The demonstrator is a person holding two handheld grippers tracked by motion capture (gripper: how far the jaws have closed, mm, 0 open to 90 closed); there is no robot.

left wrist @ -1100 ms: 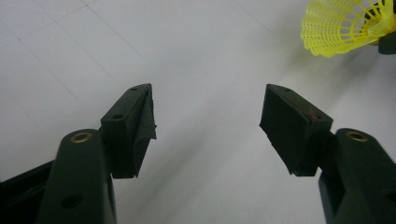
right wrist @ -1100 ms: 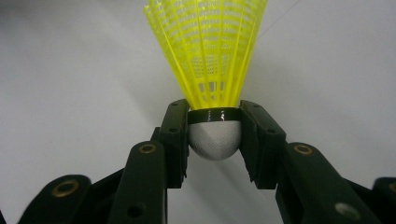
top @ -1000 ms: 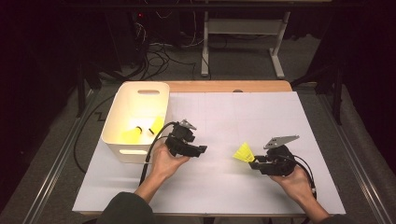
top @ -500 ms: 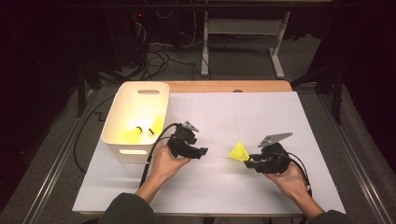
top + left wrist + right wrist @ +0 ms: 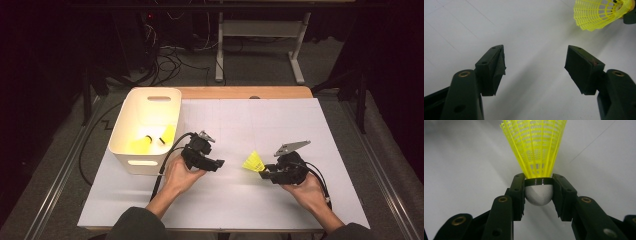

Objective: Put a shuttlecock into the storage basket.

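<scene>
**Right gripper pinching a yellow shuttlecock, left gripper facing it with jaws apart**

The person is leaning both forearms in from the near edge of the counter (image 5: 300, 120), which is lying under a white sheet. The right hand (image 5: 307, 187) is cupping the right gripper (image 5: 263, 173) from below, low over the sheet and pointing toward the middle of the counter. Its jaws are gripping the yellow shuttlecock (image 5: 254, 162) by the base: in the right gripper view the pads are pressing on either side of the white rounded cork (image 5: 539, 194), just under its black band, and the yellow skirt is fanning away from the gripper.

The left hand (image 5: 181, 172) is holding the left gripper (image 5: 218, 163) near the front corner of the white bin (image 5: 127, 132), aimed across at the shuttlecock. Its jaws have just been opening and are standing wide apart with nothing between them; in the left gripper view bare sheet is showing in the gap.

Inside the bin, two more shuttlecocks (image 5: 142, 145) are lying on the floor, one beside the other; glare is washing them out, so their exact tilt is hard to tell. In the left gripper view the held shuttlecock (image 5: 599, 12) is being cut off by the top right corner of the frame, and its cork is hiding behind a dark edge there. In the high view the right gripper's jaw tips are too small and dark to make out.
</scene>
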